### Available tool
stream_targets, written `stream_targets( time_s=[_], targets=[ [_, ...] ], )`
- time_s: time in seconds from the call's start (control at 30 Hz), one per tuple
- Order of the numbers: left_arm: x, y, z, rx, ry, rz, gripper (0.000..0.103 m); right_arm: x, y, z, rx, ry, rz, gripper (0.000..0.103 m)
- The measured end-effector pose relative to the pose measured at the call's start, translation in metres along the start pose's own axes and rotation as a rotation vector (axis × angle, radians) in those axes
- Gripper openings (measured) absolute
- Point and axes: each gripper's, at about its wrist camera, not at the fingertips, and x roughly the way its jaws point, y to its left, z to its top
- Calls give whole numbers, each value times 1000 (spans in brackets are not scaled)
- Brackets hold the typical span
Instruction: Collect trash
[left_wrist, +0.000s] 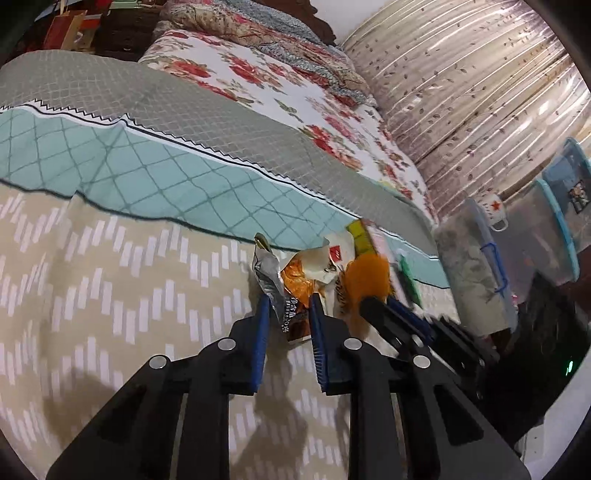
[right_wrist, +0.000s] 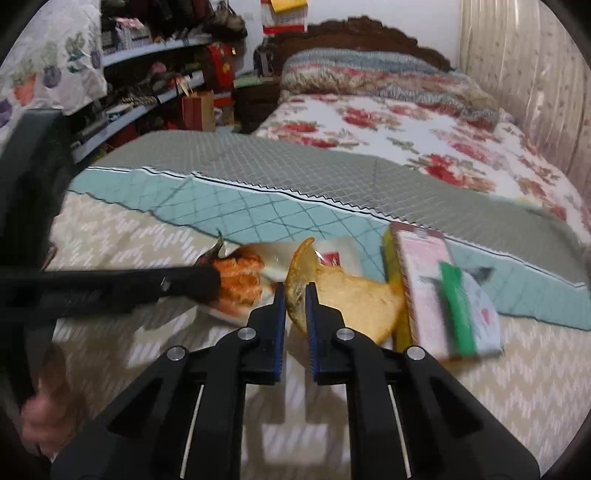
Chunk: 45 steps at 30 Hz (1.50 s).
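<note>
Near the bed's (right_wrist: 147, 229) foot edge, the left claw (left_wrist: 288, 314) pinches a crumpled orange-and-silver wrapper (left_wrist: 291, 288) while the right claw (right_wrist: 295, 302) pinches a translucent yellow wrapper (right_wrist: 347, 299), its far end blurred.

Dim indoor light, soft shadows, motion blur, heavy fisheye edge warping.
</note>
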Motion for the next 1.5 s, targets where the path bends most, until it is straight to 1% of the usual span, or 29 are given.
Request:
stream_targets(
  time_s=[0.07, 0.13, 0.17, 0.23, 0.37, 0.4, 0.43, 0.57, 0.6, 0.63, 0.67, 0.7, 0.73, 0.77, 0.8, 0.83, 0.87, 0.9, 0.93, 1.0, 1.03, 1.1, 1.17, 1.2, 1.27, 1.33, 1.4, 1.47, 1.5],
  targets=[
    [-9, -1, -8, -2, -1, -13, 17, -22, 1, -14, -18, -39, 1, 11],
    [-20, 0, -23, -16, 3, -3, 15, -45, 3, -30, -57, -80, -22, 11],
    [-23, 1, -30, -21, 10, 4, 15, -63, 6, -44, -83, -113, -33, 11],
    [-33, -1, -52, -18, 31, 28, 14, -83, 11, -62, -120, -144, -44, 11],
    [-52, -8, -95, 15, 49, 55, 12, -104, 19, -94, -159, -135, -49, 11],
    [-54, -9, -102, 21, 54, 60, 10, -107, 20, -100, -160, -128, -45, 11],
    [-57, -12, -111, 33, 63, 65, 3, -109, 22, -108, -160, -118, -37, 11],
    [-66, -21, -136, 98, 78, 80, 3, -123, 31, -136, -185, -98, -55, 11],
    [-67, -24, -141, 119, 77, 88, 5, -126, 30, -141, -176, -91, -56, 11],
    [-68, -25, -146, 135, 77, 98, 15, -127, 27, -148, -146, -70, -47, 13],
    [-69, -27, -150, 150, 80, 108, 25, -126, 24, -153, -120, -39, -30, 13],
    [-71, -27, -151, 158, 73, 98, 38, -124, 22, -157, -95, -17, -14, 13],
    [-75, -29, -152, 168, 58, 109, 51, -124, 20, -161, -70, -3, 0, 14],
    [-79, -30, -152, 181, 37, 127, 54, -125, 13, -168, -18, 12, 27, 18],
    [-84, -32, -152, 198, 10, 146, 57, -125, 9, -171, 4, 14, 36, 24],
    [-90, -34, -151, 212, -10, 153, 60, -127, 5, -175, 38, 9, 40, 47],
    [-94, -35, -149, 218, -24, 156, 62, -131, 2, -178, 58, -9, 39, 81],
    [-99, -35, -145, 224, -41, 167, 67, -134, 1, -180, 69, -33, 36, 86],
    [-103, -36, -142, 232, -61, 182, 70, -140, -2, -180, 81, -66, 36, 86],
    [-106, -41, -133, 263, -89, 201, 73, -144, -4, -179, 93, -77, 43, 85],
    [-104, -44, -129, 278, -87, 203, 73, -144, -6, -177, 108, -81, 52, 85],
    [-99, -46, -122, 277, -63, 176, 73, -140, -10, -171, 135, -74, 75, 85],
    [-93, -46, -118, 258, -38, 137, 73, -132, -17, -156, 162, -65, 112, 81],
    [-89, -46, -117, 250, -21, 118, 73, -129, -21, -149, 168, -67, 116, 80],
    [-79, -49, -120, 256, 0, 108, 74, -116, -32, -127, 200, -63, 124, 73],
    [-66, -54, -123, 275, 16, 121, 76, -100, -42, -105, 255, -47, 170, 70],
    [-52, -57, -125, 282, 48, 128, 76, -80, -49, -87, 295, -28, 207, 68],
    [-41, -60, -128, 292, 66, 129, 74, -49, -56, -67, 353, 25, 274, 65],
    [-37, -61, -130, 300, 68, 134, 67, -38, -58, -62, 381, 46, 300, 63]
  ],
)
